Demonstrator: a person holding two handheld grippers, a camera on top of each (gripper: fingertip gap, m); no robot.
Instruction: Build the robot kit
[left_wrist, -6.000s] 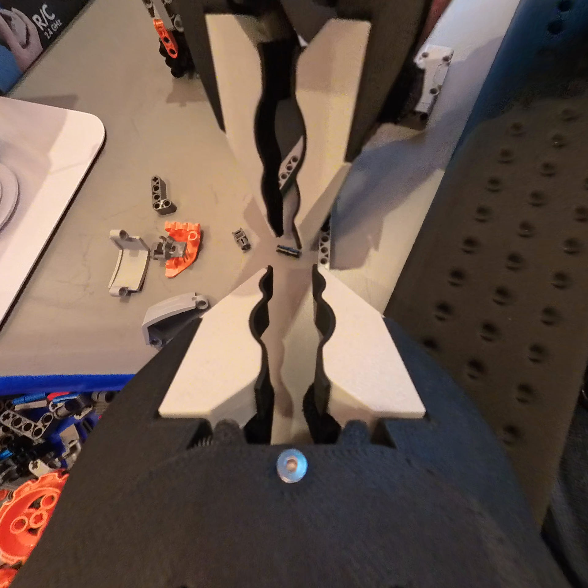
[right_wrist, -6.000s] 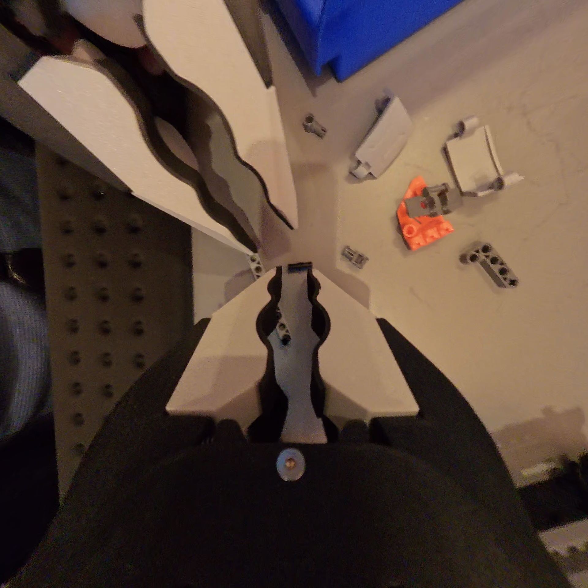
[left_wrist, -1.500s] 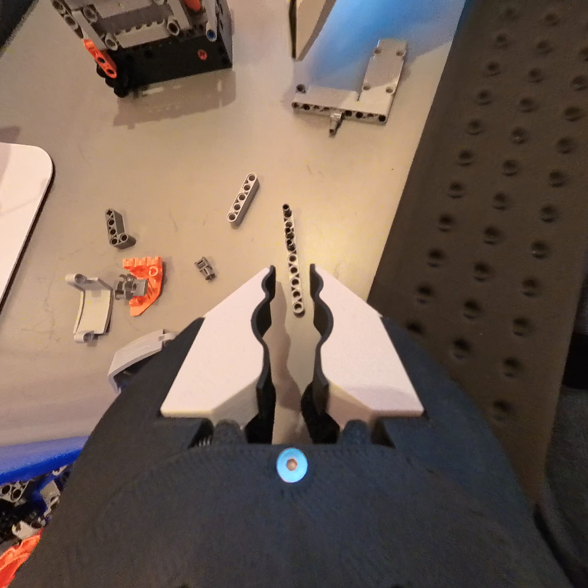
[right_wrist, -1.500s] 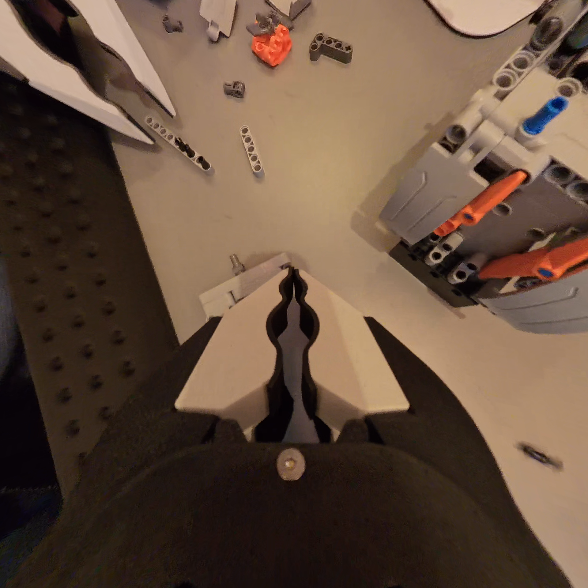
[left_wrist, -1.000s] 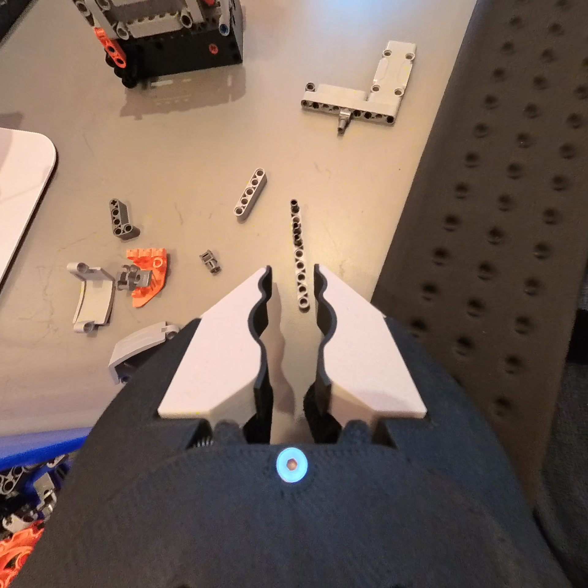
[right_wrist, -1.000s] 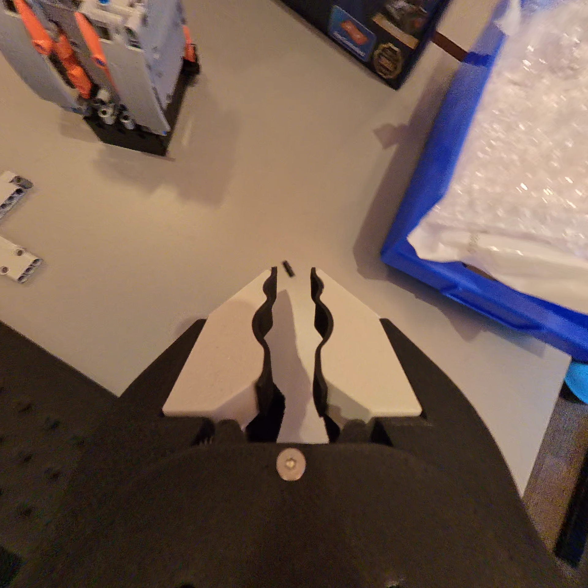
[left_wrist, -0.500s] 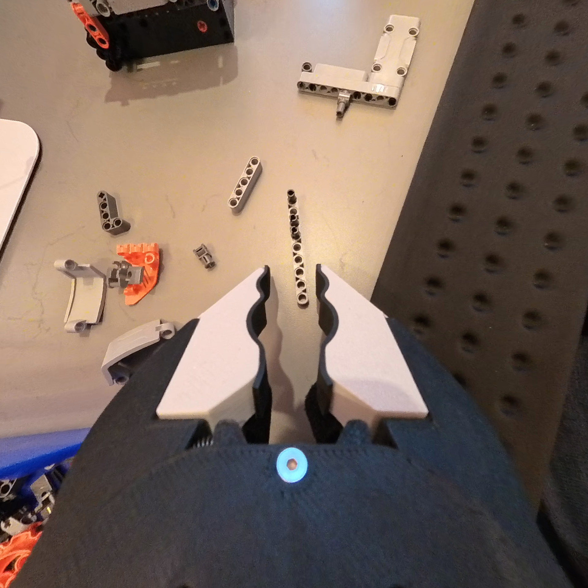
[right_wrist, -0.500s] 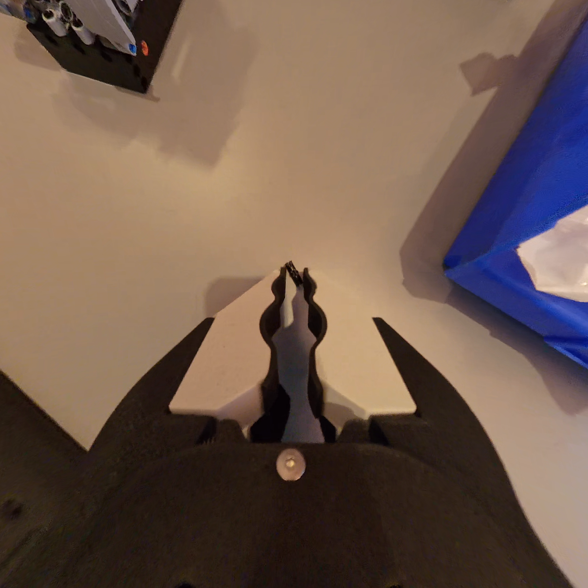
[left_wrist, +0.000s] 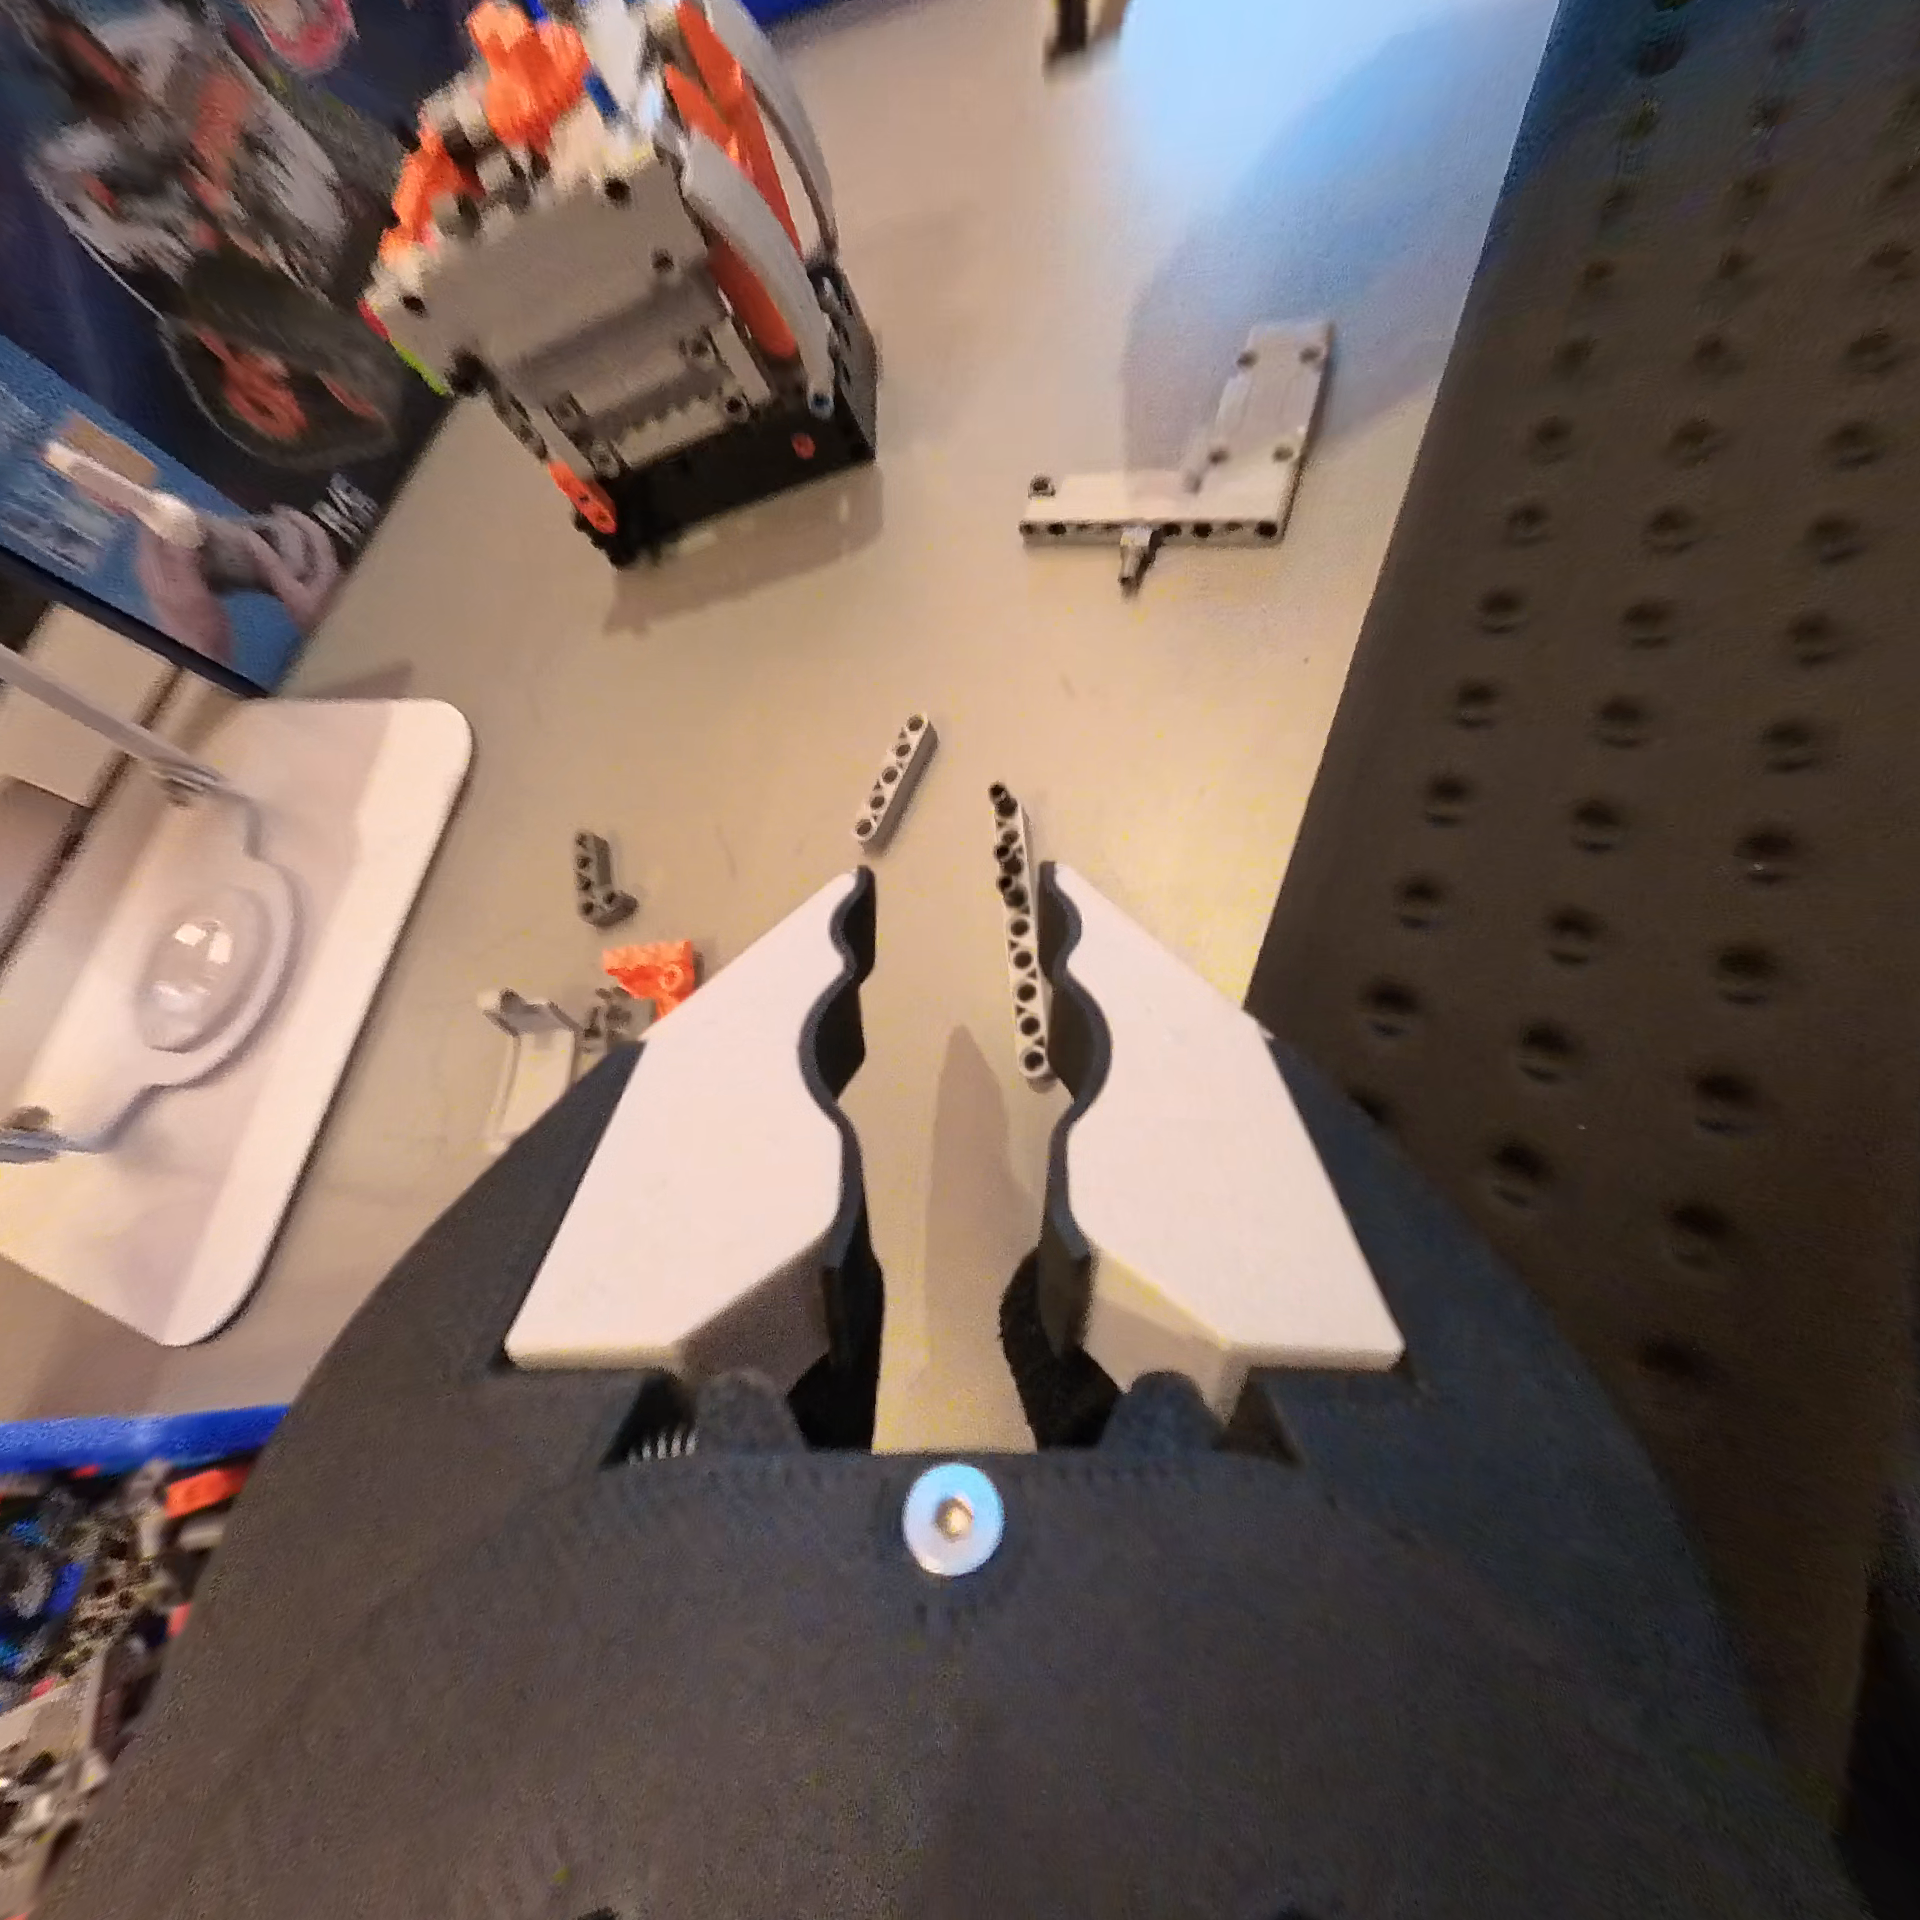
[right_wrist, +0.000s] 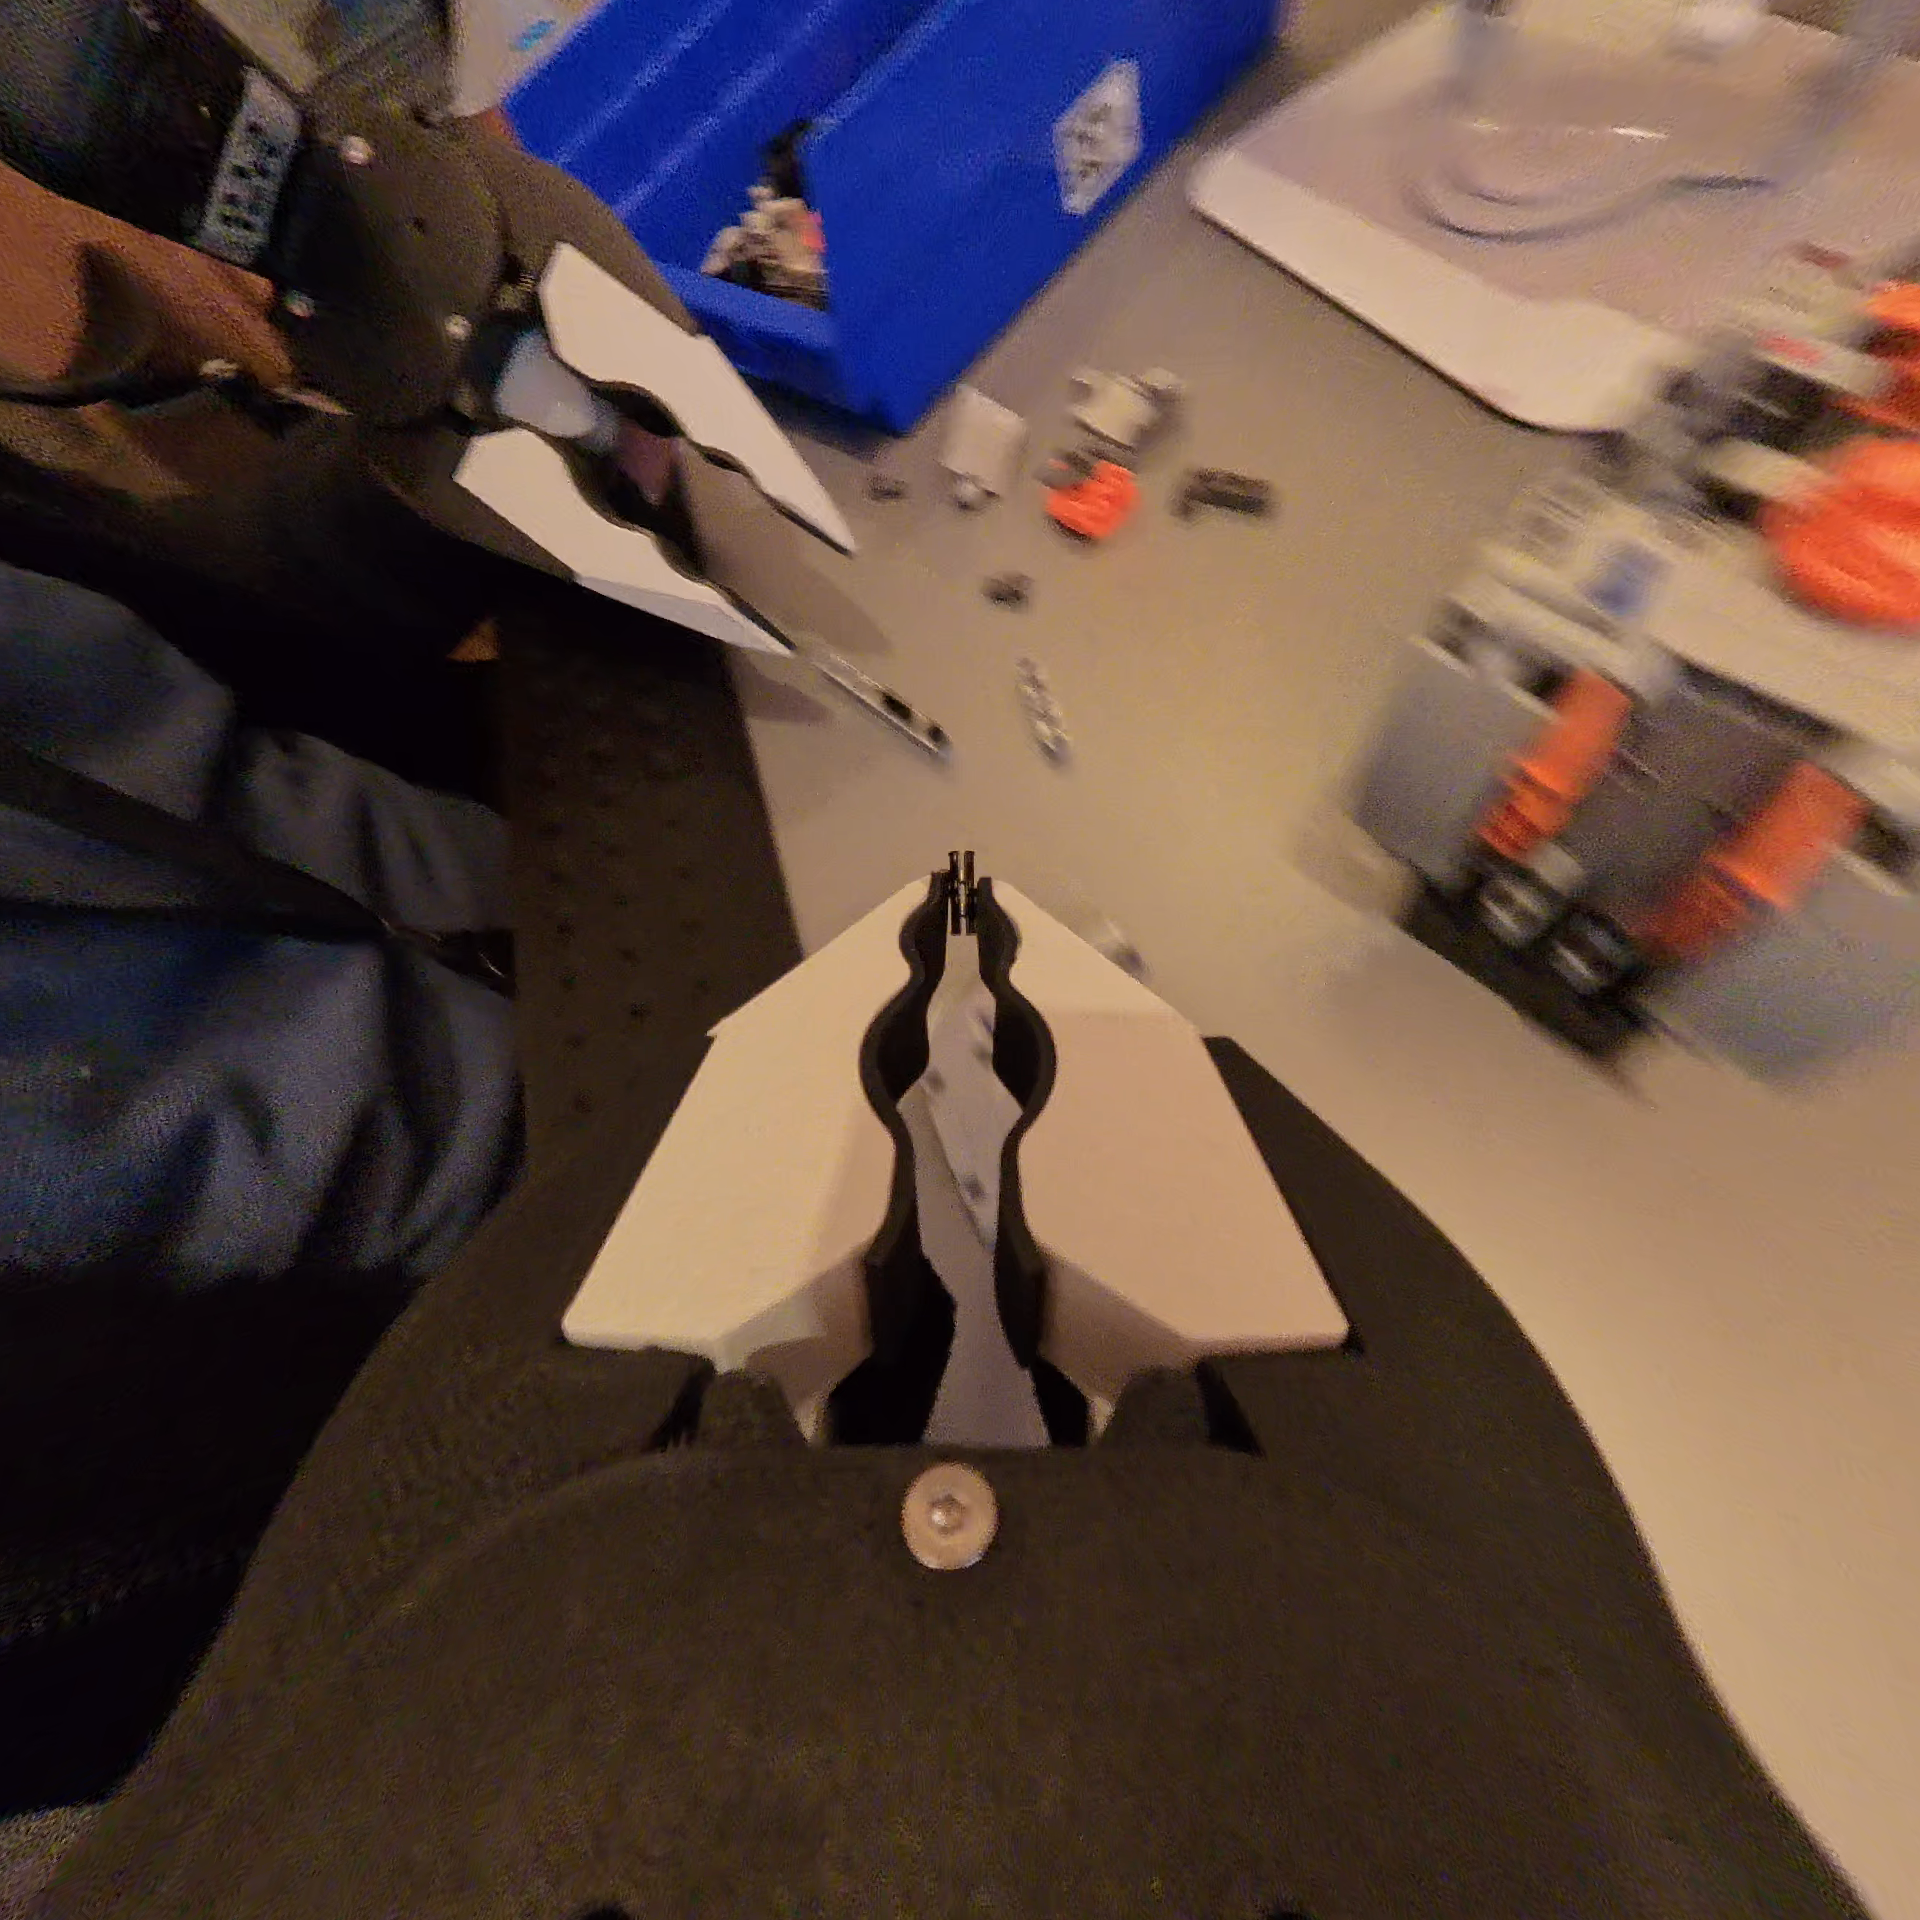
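Observation:
My left gripper is open, low over the grey table, with a long grey holed beam lying between its fingers, close to the right one. A short grey beam lies just ahead. My right gripper is shut on a small black pin that sticks out of its tips, held above the table. In the right wrist view the left gripper shows at the upper left, over the long beam. A flat grey panel shows through the right gripper's gap.
A grey, black and orange brick model stands at the back, with an angled grey panel to its right. Small grey and orange parts lie left. A white board, a blue bin and a black perforated mat border the table.
My right gripper, shut on the black pin, has risen and swung left toward the loose parts. My left gripper stays open and has moved forward along the long beam.

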